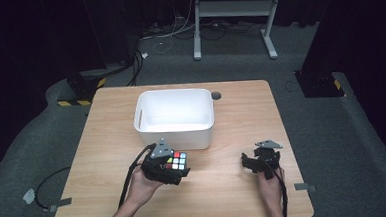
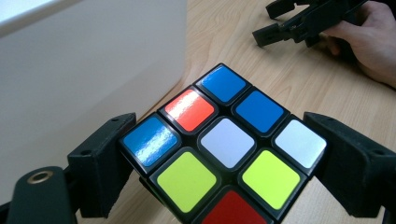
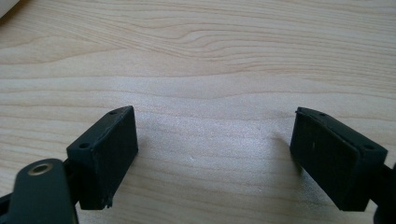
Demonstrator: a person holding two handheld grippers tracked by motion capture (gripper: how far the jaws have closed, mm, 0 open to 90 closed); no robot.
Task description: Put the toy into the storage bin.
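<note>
Here my left gripper [image 1: 176, 165] is clamped on the puzzle cube [image 1: 176, 161], one black pad pressed to each side of it, just in front of the white bin [image 1: 146, 122]. The cube sits at the near left of the table [image 1: 241, 111], tilted so a corner points toward me in the left gripper view, and the bin's near wall [image 2: 93, 70] rises just beside it on the left, close enough to block any move that way. The bin is a smooth, matt plastic tub with rounded corners and a slot handle in its left end. The cube's stickers [image 2: 228, 142] are glossy squares in blue, red, white and yellow-green, set in a black frame.

My right gripper [image 1: 256, 162] rests near the right edge, well apart from the cube, its jaws spread wide with only bare wood between them. Its pads [image 3: 109, 154] are flat, blocky and dull black. The tabletop is pale wood with a flowing grain and rounded corners; a small dark round cap [image 1: 216, 95] sits just past the bin's far right corner. Cables trail from both grippers off the near edge.
</note>
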